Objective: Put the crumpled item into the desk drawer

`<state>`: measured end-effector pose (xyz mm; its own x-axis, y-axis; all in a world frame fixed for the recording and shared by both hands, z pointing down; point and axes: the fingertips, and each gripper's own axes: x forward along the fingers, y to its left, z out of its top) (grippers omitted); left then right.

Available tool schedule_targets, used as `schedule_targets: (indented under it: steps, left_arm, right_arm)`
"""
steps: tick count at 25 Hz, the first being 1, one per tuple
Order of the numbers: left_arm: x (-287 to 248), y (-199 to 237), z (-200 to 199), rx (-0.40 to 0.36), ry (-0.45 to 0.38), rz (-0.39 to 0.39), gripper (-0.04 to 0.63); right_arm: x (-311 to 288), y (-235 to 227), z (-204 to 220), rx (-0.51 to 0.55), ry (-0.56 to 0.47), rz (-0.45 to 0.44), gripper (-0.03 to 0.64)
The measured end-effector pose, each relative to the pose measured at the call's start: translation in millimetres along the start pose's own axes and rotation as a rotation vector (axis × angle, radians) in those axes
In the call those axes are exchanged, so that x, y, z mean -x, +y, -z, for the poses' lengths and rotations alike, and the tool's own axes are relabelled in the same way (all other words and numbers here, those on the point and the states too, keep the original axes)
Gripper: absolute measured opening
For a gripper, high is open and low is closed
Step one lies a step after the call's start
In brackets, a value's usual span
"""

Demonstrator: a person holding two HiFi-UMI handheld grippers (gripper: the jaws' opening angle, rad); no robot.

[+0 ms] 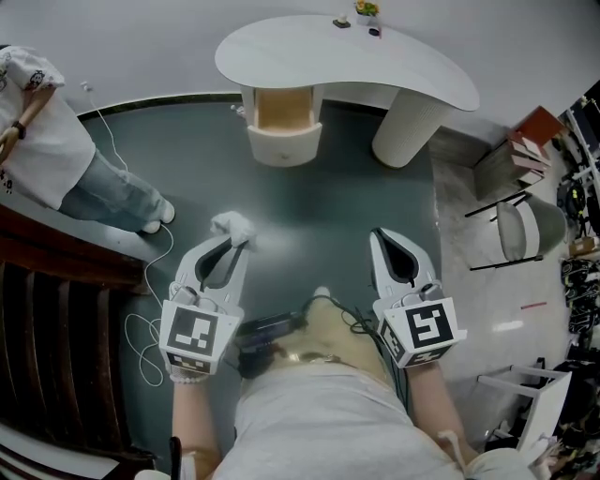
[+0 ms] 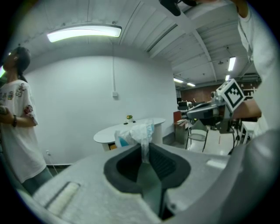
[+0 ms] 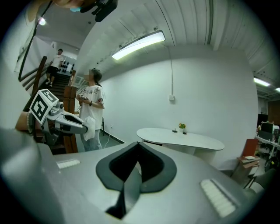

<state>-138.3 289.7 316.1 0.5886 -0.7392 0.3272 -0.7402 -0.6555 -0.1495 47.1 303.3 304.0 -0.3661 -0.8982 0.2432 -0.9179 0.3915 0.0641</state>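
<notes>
My left gripper is shut on a crumpled white item, a wad of thin white wrap with a blue patch that sticks out past the jaw tips. My right gripper is shut with nothing in it, level with the left one and apart from it. Ahead stands a white kidney-shaped desk with its wooden drawer pulled open under the left end. In the right gripper view the desk lies straight ahead and the left gripper shows with the white wad.
A person in a white shirt and jeans stands at the left beside a dark wooden stair rail. A white cable trails over the grey floor. A chair and stacked books are at the right. Small objects sit on the desk.
</notes>
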Motion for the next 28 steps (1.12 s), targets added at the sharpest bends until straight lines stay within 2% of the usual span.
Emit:
schedule_targets:
  steps: [10, 28]
  left_arm:
    - [-10.0, 13.2, -3.4, 0.001, -0.006, -0.033, 0.051]
    - [-93.9, 72.0, -7.7, 0.018, 0.046, -0.089, 0.051]
  right_arm:
    - [-17.5, -5.8, -4.0, 0.009, -0.017, -0.020, 0.002]
    - [-125.6, -56.7, -13.2, 0.012, -0.004, -0.103, 0.002]
